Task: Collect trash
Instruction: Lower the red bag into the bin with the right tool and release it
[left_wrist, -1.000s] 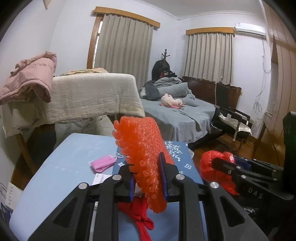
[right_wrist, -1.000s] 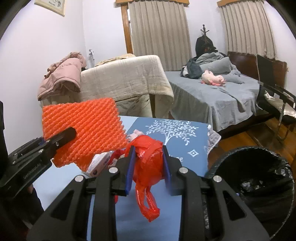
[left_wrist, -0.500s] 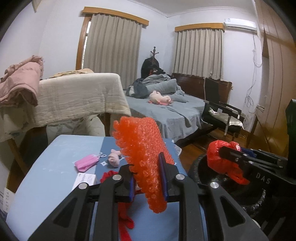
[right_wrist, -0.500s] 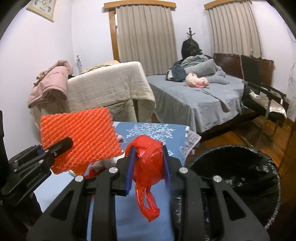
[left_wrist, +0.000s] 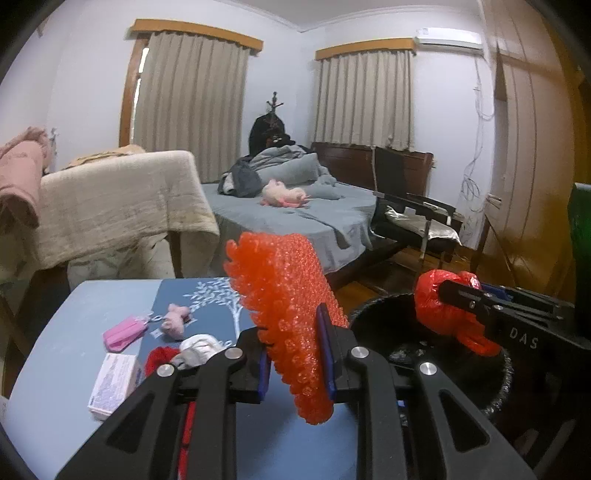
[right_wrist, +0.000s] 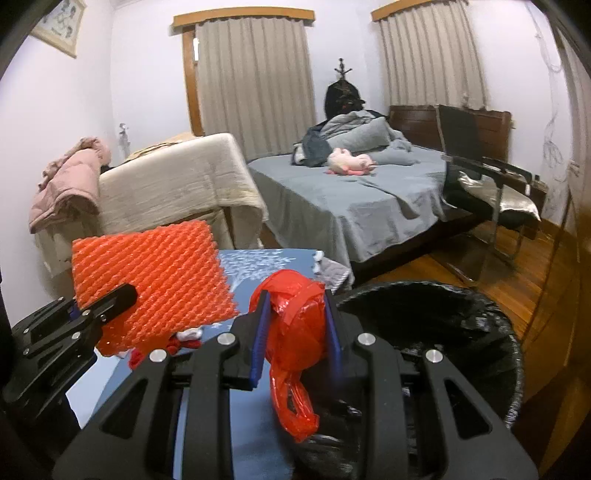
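1. Now the left gripper (left_wrist: 297, 363) pinches an orange knobbly foam net sheet (left_wrist: 286, 314) above the blue surface (left_wrist: 51, 350).
2. At three o'clock, the right gripper (right_wrist: 295, 341) clamps a crumpled red plastic bag (right_wrist: 295, 328) over the black-lined round bin (right_wrist: 461, 325).

Left wrist view: low over the blue table (left_wrist: 51, 332), close behind its own fingers, facing the bed (left_wrist: 295, 218) and curtained windows. Right wrist view: just rightward, same heading, above the black-lined bin (right_wrist: 480, 332). Shared: bed (right_wrist: 354, 199), table (right_wrist: 236, 410), bin (left_wrist: 502, 384), each other's gripper
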